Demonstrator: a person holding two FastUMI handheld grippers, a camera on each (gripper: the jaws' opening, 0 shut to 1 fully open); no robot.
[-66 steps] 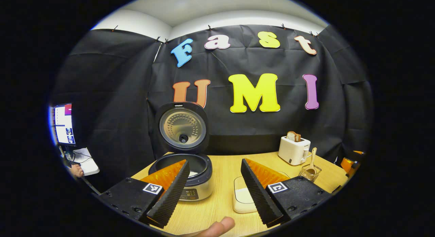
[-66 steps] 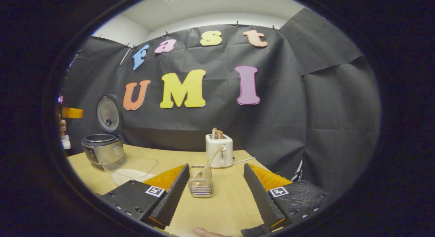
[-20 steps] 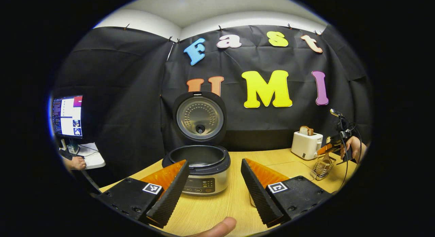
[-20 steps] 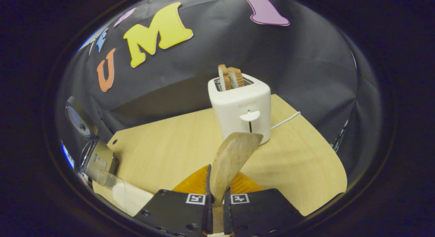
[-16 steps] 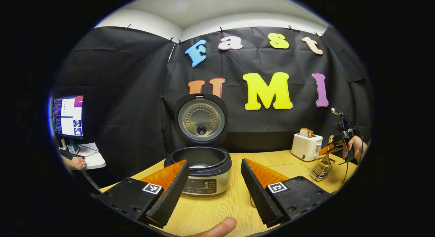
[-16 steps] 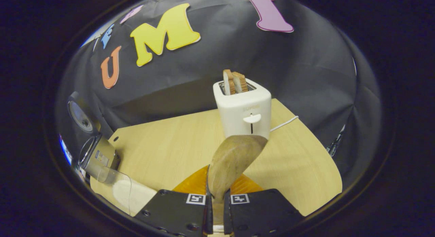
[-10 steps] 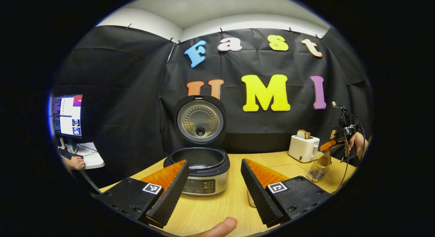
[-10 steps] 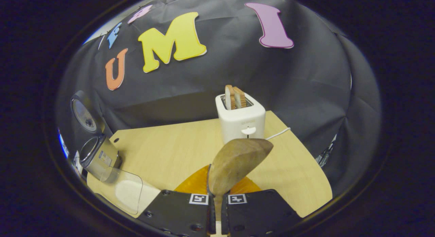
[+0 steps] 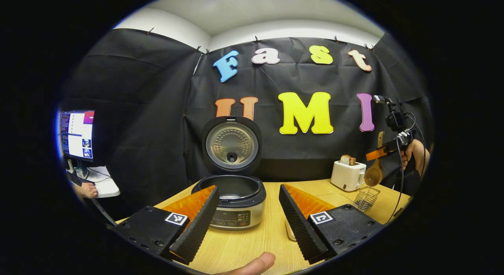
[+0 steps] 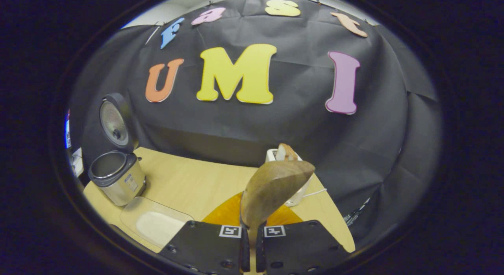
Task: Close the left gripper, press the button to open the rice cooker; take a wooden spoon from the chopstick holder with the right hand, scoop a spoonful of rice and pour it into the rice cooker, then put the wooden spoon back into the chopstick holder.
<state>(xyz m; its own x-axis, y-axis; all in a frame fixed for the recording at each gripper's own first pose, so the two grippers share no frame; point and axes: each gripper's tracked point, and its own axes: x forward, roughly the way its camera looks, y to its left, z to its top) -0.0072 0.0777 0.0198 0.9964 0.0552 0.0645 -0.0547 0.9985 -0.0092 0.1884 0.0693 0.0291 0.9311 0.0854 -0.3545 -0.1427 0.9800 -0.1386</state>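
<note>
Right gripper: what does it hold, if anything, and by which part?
The right gripper holds the wooden spoon by its handle, near the bowl. Both fingers press on it.

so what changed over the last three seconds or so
The right hand-held gripper closed on the wooden spoon and lifted it clear of the chopstick holder. The left hand-held gripper stayed open, and the rice cooker kept its lid up.

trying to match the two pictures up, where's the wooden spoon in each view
Left gripper view: wooden spoon at far right, hanging bowl-down above the wire chopstick holder, held by the right hand-held gripper.
Right gripper view: bottom centre, bowl rising from the closed fingers.
Shared landmark: the white toaster, behind the spoon.
</note>
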